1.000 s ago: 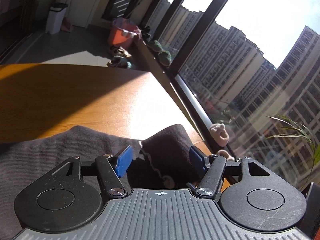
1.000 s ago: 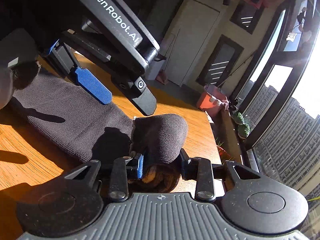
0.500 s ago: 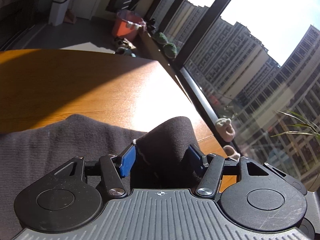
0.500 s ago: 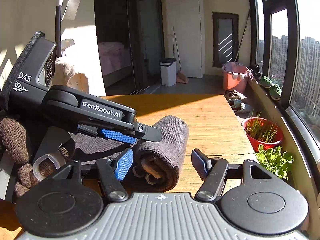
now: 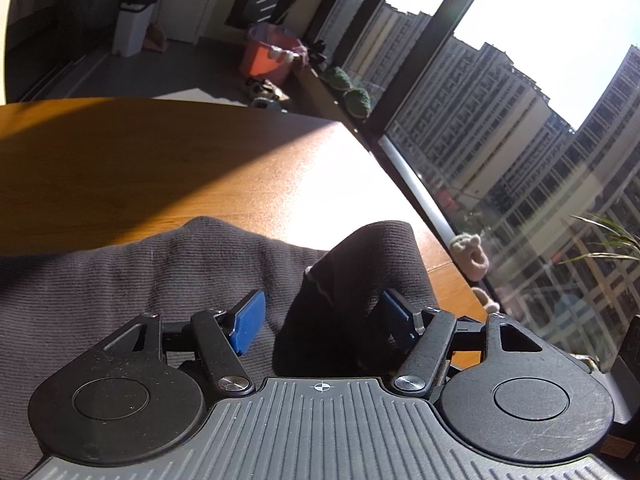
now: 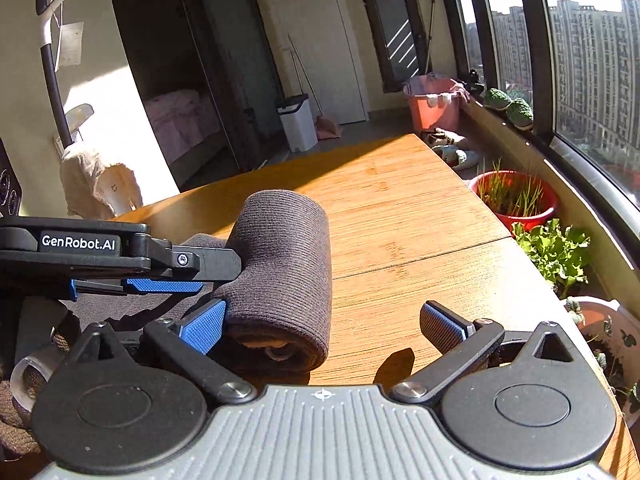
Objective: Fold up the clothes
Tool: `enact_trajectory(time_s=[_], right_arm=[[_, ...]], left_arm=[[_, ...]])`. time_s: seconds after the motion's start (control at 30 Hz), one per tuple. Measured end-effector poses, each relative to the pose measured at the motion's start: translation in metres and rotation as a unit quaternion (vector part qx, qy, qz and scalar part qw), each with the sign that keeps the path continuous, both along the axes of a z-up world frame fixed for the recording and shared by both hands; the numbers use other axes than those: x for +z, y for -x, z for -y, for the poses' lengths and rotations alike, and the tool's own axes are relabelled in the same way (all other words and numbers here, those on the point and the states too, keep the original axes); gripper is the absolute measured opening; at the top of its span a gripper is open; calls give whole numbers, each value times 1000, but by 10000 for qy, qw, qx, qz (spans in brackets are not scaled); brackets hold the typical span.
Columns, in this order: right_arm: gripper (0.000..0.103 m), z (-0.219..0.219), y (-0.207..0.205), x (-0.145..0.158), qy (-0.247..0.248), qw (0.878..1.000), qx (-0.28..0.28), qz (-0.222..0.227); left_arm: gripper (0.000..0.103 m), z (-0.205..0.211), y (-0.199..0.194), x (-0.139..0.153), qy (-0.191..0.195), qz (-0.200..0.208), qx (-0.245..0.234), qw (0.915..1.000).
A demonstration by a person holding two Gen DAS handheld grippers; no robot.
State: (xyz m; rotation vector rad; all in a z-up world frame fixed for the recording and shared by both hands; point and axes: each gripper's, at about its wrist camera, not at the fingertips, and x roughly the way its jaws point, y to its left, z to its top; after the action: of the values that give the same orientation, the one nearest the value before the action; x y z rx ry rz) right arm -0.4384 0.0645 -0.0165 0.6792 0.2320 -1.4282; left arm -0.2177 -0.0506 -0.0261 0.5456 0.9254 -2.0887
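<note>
Grey ribbed knit is what I have in front of both cameras: a dark garment rolled up at one end into a thick cylinder that lies on the wooden tabletop, with the unrolled rest spreading flat toward my left side.

Through the right wrist camera, my right gripper has its fingers spread wide and grasps nothing. The blue pad of one finger sits just beside the near end of the roll, perhaps brushing it; the other finger stands well apart over bare wood. The open end of the roll faces this camera, showing a lighter inner layer.

My left gripper reaches in from the left of that view, its black body marked GenRobot.AI, with the tip up against the side of the roll. In the left wrist camera, the left gripper has its fingers apart, with the rolled part rising between them. The right-hand blue pad is close against the cloth, while the left-hand pad stands clear of the roll over the flat fabric. It is released rather than clamped.

Sunlight falls hard across the far tabletop. Beyond its edge are a red pot of grass, leafy greens, a pink bucket and a white bin.
</note>
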Motion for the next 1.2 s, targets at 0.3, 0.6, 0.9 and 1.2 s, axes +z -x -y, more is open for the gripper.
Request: enact_trajectory(time_s=[0.3, 0.6, 0.9, 1.2], right_arm=[[51, 10, -38, 17, 288, 9954, 599, -684], [52, 1, -59, 20, 367, 9867, 917, -1290], [70, 19, -12, 5, 86, 9957, 312, 870], [54, 7, -67, 9, 391, 9956, 555, -649]], left_arm=[[66, -4, -13, 18, 150, -198, 140, 9996], [70, -4, 8, 17, 483, 479, 186, 9975], [75, 0, -25, 11, 264, 165, 406, 9987], [75, -17, -33, 31, 530, 28, 299, 9981]])
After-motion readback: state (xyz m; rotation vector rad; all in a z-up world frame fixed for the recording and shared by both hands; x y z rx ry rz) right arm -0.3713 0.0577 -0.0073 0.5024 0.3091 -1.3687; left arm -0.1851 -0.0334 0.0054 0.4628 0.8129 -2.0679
